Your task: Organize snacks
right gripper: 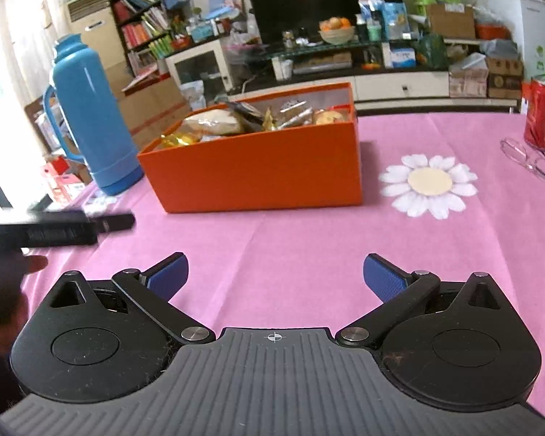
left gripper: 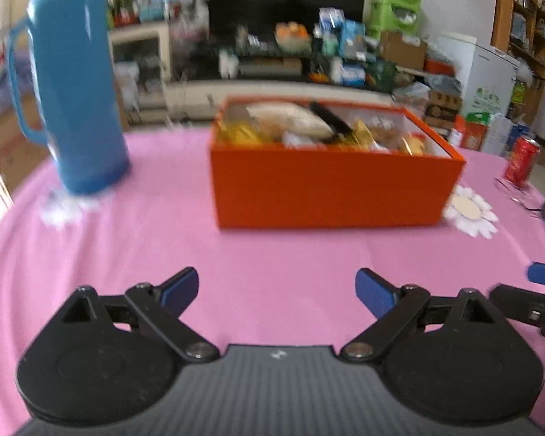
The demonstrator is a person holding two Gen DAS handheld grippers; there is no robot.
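An orange box (left gripper: 327, 189) filled with several wrapped snacks (left gripper: 290, 120) stands on the pink tablecloth (left gripper: 272, 254). It also shows in the right wrist view (right gripper: 258, 174), with its snacks (right gripper: 218, 123) inside. My left gripper (left gripper: 277, 290) is open and empty, low over the cloth in front of the box. My right gripper (right gripper: 275, 276) is open and empty, also short of the box. Part of the right gripper shows at the left wrist view's right edge (left gripper: 527, 309). Part of the left gripper shows at the right wrist view's left edge (right gripper: 65, 229).
A blue thermos (left gripper: 76, 83) stands left of the box, also in the right wrist view (right gripper: 91, 120). A red can (right gripper: 541, 112) and glasses (right gripper: 530, 161) lie at the right. A white flower print (right gripper: 428, 185) marks the cloth. A cluttered TV stand lies beyond the table.
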